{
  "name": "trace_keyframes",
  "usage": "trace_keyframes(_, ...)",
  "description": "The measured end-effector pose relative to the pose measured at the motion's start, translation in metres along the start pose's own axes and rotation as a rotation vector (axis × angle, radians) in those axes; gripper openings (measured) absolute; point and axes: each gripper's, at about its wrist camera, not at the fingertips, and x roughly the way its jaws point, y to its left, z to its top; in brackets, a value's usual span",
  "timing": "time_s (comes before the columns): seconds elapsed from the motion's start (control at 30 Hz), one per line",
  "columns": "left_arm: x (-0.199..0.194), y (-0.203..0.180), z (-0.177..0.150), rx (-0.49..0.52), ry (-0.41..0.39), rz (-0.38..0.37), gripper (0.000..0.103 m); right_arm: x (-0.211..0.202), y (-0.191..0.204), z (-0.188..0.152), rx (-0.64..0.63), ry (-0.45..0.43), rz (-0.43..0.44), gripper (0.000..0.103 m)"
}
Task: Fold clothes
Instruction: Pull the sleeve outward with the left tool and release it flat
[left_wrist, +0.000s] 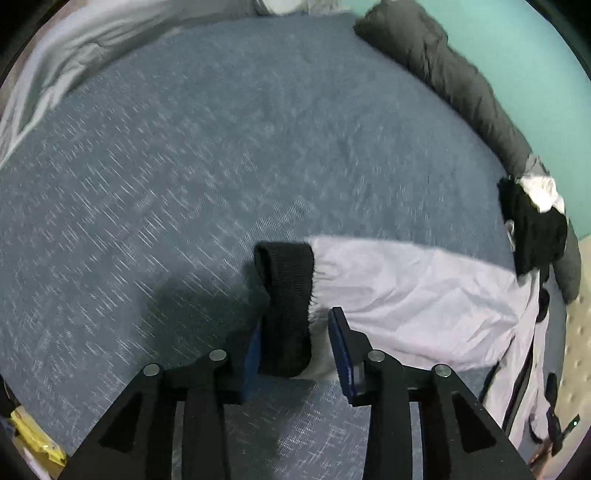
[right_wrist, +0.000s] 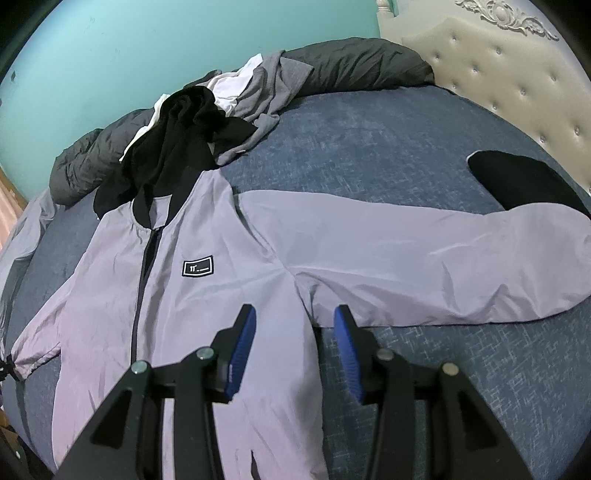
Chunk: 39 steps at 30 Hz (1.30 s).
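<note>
A pale lilac jacket (right_wrist: 207, 295) lies front-up on the blue bedspread (right_wrist: 369, 147), one sleeve (right_wrist: 424, 258) stretched sideways. That sleeve's black cuff (left_wrist: 288, 295) sits between the fingers of the left gripper (left_wrist: 295, 347), which stand apart with a gap on the right side, not pinching it. The right gripper (right_wrist: 295, 350) hovers over the jacket's side seam, fingers partly spread and empty. A heap of dark and grey clothes (right_wrist: 207, 110) lies beyond the collar.
</note>
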Motion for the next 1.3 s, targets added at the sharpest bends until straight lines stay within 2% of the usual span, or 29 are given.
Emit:
trace_keyframes(0.1,-0.015,-0.013,-0.002,0.065,-0.067,0.019,0.044,0.004,0.009,-0.001,-0.014,0.005,0.004,0.045)
trace_keyframes(0.2,-0.021,-0.044,-0.008,0.214,-0.112,0.016,0.044,0.007,0.018,-0.003,-0.015,0.009,0.019,0.045)
trace_keyframes(0.27,-0.014,-0.062,-0.013,0.279,-0.092,-0.007,0.044,0.007,0.024,-0.004,-0.022,0.011,0.027,0.045)
trace_keyframes(0.3,-0.006,-0.067,-0.016,0.289,-0.074,0.005,0.044,0.007,0.026,-0.005,-0.028,0.012,0.031,0.045)
trace_keyframes(0.43,0.023,-0.074,-0.023,0.290,-0.027,0.047,0.044,0.006,0.030,-0.008,-0.041,0.019,0.038,0.045)
trace_keyframes(0.57,0.052,-0.063,-0.032,0.278,0.003,0.107,0.043,0.005,0.031,-0.011,-0.050,0.027,0.039,0.045)
trace_keyframes(0.7,0.045,-0.068,-0.038,0.256,-0.039,0.115,0.044,0.010,0.026,-0.013,-0.044,0.037,0.028,0.046)
trace_keyframes(0.8,0.027,-0.086,-0.044,0.269,-0.084,0.043,0.044,0.014,0.024,-0.014,-0.033,0.045,0.025,0.046)
trace_keyframes(0.87,0.028,-0.101,-0.051,0.298,-0.060,0.004,0.050,0.016,0.024,-0.015,-0.031,0.044,0.022,0.046)
trace_keyframes(1.0,0.053,-0.118,-0.063,0.362,-0.023,0.049,0.051,0.018,0.024,-0.019,-0.023,0.051,0.023,0.046)
trace_keyframes(1.13,0.070,-0.113,-0.061,0.313,-0.035,0.058,0.051,0.015,0.024,-0.024,-0.036,0.059,0.024,0.046)
trace_keyframes(1.23,0.064,-0.120,-0.060,0.298,-0.058,0.079,0.051,0.013,0.018,-0.024,-0.038,0.055,0.010,0.046)
trace_keyframes(1.3,0.052,-0.125,-0.062,0.291,-0.075,0.049,0.051,0.011,0.011,-0.021,-0.024,0.047,0.005,0.047)
